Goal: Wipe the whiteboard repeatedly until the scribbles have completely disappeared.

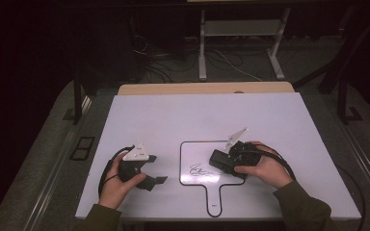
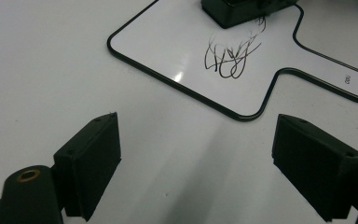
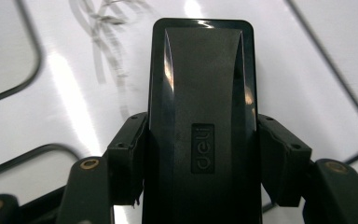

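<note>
My left gripper (image 1: 150, 169) sits on the white table (image 1: 173, 115) well to the left of the paddle-shaped whiteboard (image 1: 192, 156), its jaws spread wide with nothing between them. From the left gripper view I see bare tabletop between the two black pads (image 2: 93, 158), and the whiteboard's black rim runs just beyond them, clear of both pads.

On the whiteboard itself a black scribble (image 1: 198, 169) lies near the middle, a little left of centre. Nothing sits between the scribble and the eraser.

Just right of the scribble my right gripper (image 1: 227, 161) is clamped on a black eraser (image 1: 220, 160), one jaw pressed on each long side. In the right gripper view the eraser (image 3: 200, 121) rests flat on the whiteboard, its front end pointing at blurred marker strokes (image 3: 105, 37) up and to the left. My right hand (image 1: 265, 168) lies over the whiteboard's right edge, above and to the right of its handle (image 1: 214, 199).
</note>
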Demonstrator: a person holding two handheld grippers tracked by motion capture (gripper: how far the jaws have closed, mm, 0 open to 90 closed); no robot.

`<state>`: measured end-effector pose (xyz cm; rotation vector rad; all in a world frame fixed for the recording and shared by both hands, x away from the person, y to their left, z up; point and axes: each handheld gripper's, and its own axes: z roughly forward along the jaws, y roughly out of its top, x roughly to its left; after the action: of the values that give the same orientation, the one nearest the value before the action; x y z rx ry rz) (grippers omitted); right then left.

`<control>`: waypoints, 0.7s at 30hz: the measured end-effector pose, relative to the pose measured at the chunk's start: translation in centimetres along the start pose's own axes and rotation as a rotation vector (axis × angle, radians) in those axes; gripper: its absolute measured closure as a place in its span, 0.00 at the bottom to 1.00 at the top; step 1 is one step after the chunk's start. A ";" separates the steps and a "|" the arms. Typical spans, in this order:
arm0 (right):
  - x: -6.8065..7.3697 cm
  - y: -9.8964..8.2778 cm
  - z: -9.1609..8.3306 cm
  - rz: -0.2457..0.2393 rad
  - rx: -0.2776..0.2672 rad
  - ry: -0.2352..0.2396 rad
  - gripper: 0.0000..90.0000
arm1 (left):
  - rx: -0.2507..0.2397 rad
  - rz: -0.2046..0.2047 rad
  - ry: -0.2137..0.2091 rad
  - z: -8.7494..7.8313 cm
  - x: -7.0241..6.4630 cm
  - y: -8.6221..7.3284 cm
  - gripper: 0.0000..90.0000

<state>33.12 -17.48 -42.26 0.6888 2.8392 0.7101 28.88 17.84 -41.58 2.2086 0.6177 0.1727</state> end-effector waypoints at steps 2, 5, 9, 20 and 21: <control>0.7 0.1 0.0 -0.013 0.001 0.014 0.43 | 0.000 0.002 -0.002 0.1 -0.1 0.0 0.16; 1.3 0.3 0.1 -0.036 0.004 0.028 0.43 | -0.001 0.002 -0.003 0.1 -0.1 0.1 0.16; 0.7 0.3 0.1 -0.021 0.008 0.012 0.43 | 0.000 0.003 -0.002 0.0 -0.1 0.0 0.16; -2.1 -0.1 -0.1 0.068 0.017 -0.074 0.43 | -0.001 0.001 -0.002 0.1 -0.1 0.0 0.16; -1.9 0.0 -0.1 0.064 0.020 -0.065 0.43 | -0.001 0.000 -0.002 0.2 -0.1 0.0 0.16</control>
<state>34.75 -18.44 -42.11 0.7948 2.7799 0.6569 28.89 17.68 -41.64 2.2076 0.6160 0.1704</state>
